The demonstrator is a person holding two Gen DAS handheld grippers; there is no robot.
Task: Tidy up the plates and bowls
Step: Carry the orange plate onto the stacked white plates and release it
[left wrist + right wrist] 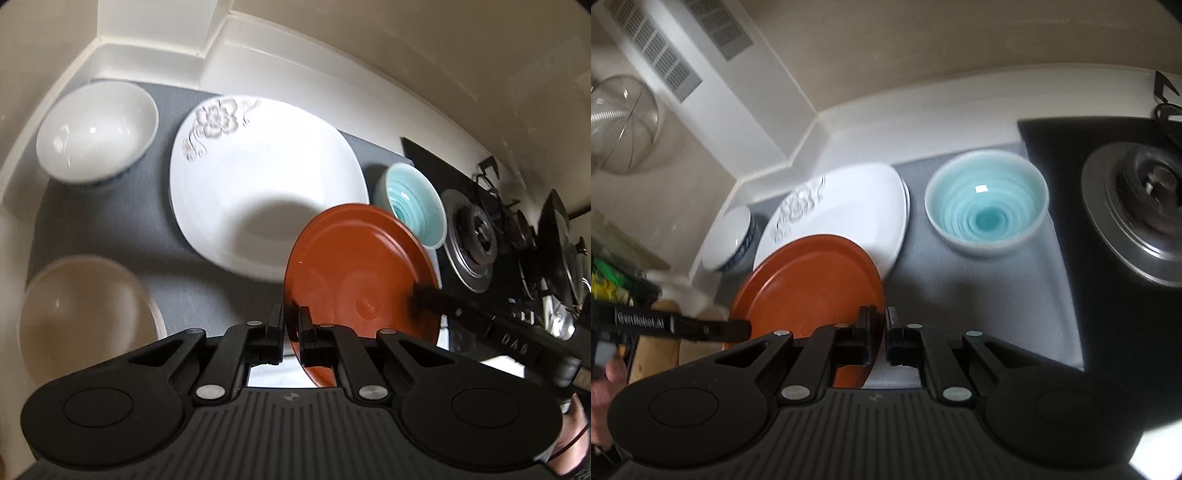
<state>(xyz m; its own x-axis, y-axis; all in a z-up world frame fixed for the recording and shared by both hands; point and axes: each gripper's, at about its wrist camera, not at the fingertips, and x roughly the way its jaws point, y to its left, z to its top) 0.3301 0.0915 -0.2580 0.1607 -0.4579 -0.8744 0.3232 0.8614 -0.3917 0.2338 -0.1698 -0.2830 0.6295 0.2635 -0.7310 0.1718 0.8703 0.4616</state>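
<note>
Here the red plate [354, 273] hangs in the air, tilted, with both grippers on its rim: the left gripper [291, 325] pinches one edge between nearly closed jaws, and the right gripper [881, 326] has its jaws drawn close over the opposite edge, seemingly clamped on it, though blur hides the contact. From both, the plate reaches forward over the near corner of the white flowered plate [266, 184], so the likely move is a short lowering onto that plate, neither hand being nearer. The teal bowl [986, 203] sits just to its right on the grey mat [979, 295], a white bowl [98, 131] and a beige bowl [88, 314] to the left. Beyond the mat lies a gas stove [1137, 221] in a cream-walled kitchen corner.
</note>
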